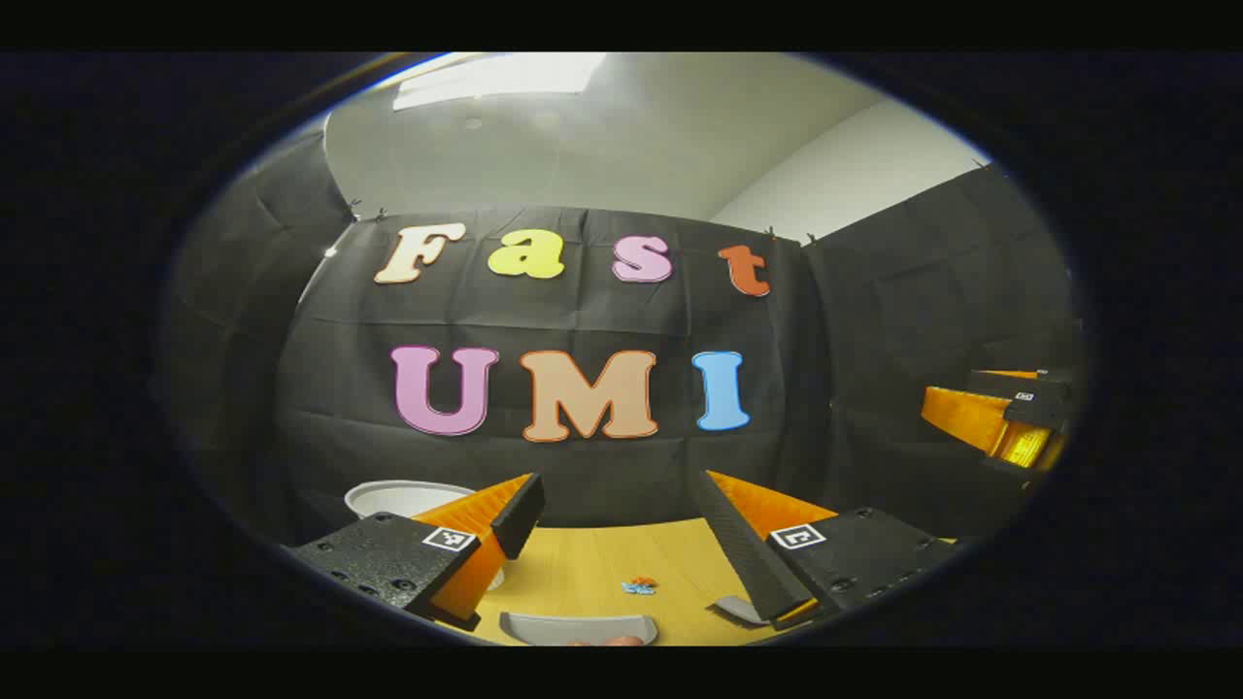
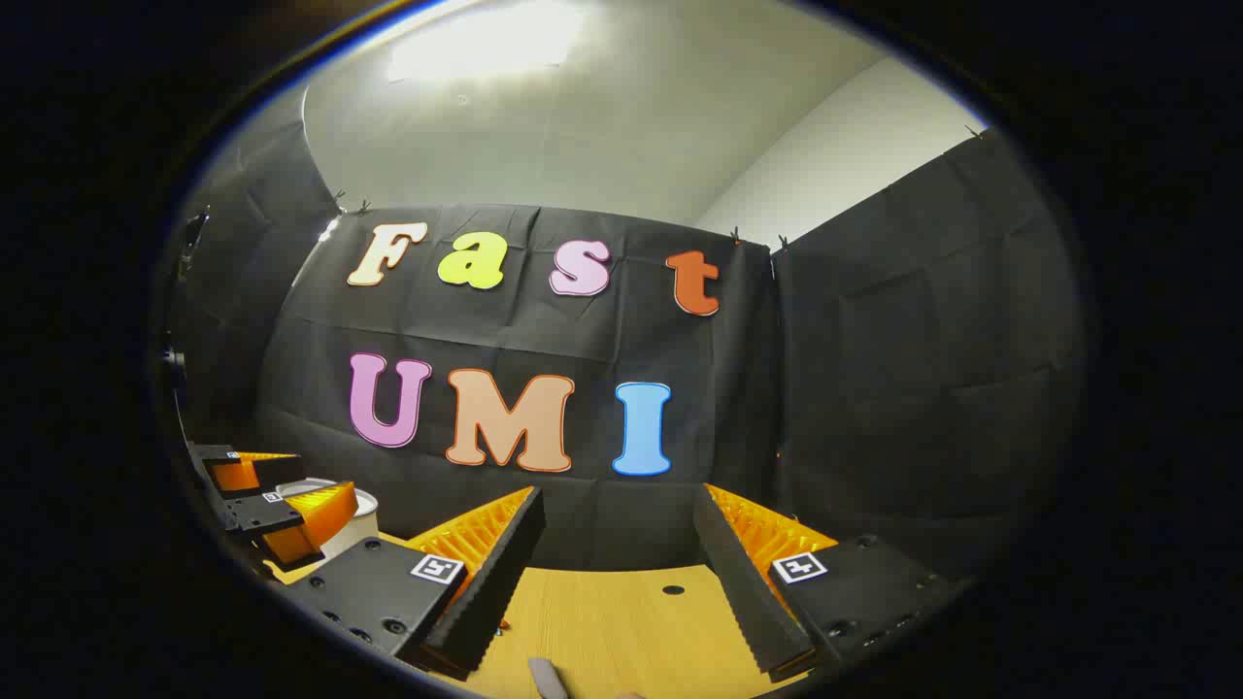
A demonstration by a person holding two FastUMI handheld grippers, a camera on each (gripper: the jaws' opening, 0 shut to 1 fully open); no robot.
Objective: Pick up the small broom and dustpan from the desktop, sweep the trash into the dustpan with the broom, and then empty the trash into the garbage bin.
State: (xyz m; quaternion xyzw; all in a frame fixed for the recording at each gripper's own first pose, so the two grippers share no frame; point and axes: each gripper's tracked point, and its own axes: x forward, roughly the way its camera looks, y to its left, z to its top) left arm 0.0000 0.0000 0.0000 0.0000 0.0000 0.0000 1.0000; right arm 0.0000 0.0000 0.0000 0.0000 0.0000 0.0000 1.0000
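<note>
left gripper (image 1: 621, 544): fingers spread wide, nothing between them. right gripper (image 2: 617, 582): same, released and empty, raised over the wooden desktop (image 2: 621, 621). so you are at the start, before any pickup. nearest in the left gripper view, a grey curved piece at the bottom edge, likely the dustpan (image 1: 578, 628); a grey bit beside the right finger may be the broom (image 1: 738, 610), cannot tell. just beyond, the small trash (image 1: 639, 585). farther left, the white garbage bin (image 1: 408, 498). next: tilt both down and close on a handle each.

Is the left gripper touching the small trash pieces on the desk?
Apart. In the left gripper view, the trash lies on bare desk between the open left gripper fingers.
</note>
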